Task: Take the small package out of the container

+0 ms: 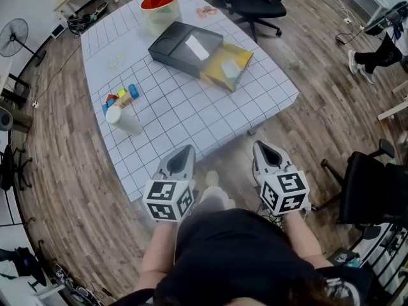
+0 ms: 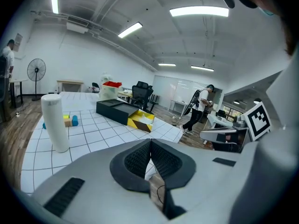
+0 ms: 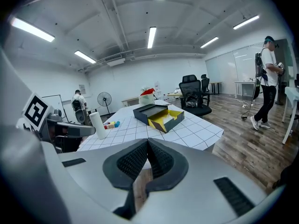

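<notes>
Package (image 1: 231, 71) lies inside the yellow container (image 1: 244, 57) at 12 o'clock on the worktop (image 1: 185, 113), well apart from the left gripper (image 1: 183, 155) and right gripper (image 1: 268, 150) at 6 o'clock. In the left gripper view, the jaws are clenched on nothing. In the right gripper view, the jaws are likewise clenched and empty, with the container at 12 o'clock.

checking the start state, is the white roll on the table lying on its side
No, in the left gripper view the white roll stands upright on the table, near the coloured blocks.
</notes>
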`<act>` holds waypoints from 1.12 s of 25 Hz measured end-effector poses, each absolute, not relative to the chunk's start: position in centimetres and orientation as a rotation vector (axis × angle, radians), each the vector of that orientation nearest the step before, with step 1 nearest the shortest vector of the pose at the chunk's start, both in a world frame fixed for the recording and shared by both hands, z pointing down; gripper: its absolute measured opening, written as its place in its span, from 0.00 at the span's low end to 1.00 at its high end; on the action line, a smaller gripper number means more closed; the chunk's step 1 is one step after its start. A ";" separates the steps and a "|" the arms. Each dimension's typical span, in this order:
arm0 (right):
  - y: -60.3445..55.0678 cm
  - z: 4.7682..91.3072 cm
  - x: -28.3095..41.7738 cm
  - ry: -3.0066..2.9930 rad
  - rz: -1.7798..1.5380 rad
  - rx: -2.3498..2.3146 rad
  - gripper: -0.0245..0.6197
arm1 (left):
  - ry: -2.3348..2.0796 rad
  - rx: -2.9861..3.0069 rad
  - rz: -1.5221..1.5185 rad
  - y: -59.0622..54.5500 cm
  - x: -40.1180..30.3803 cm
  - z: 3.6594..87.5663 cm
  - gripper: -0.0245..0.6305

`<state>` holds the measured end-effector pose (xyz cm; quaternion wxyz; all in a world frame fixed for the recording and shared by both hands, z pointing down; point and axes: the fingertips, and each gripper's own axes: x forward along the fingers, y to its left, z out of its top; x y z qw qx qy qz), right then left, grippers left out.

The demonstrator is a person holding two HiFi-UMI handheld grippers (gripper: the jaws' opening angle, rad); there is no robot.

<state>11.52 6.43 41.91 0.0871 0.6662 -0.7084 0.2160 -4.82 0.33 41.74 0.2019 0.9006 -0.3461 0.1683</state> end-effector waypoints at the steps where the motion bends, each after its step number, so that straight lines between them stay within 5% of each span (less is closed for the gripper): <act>1: 5.7 41.9 11.6 -2.108 0.643 1.983 0.06 | -0.957 2.515 0.472 -0.3 -4.6 41.8 0.08; 17: -5.4 41.9 11.7 -2.054 0.607 2.004 0.08 | -0.825 2.531 0.551 -9.4 -4.2 43.1 0.08; 28: -10.7 42.0 13.0 -1.996 0.534 1.897 0.22 | -0.837 2.523 0.545 -13.1 -4.4 43.8 0.08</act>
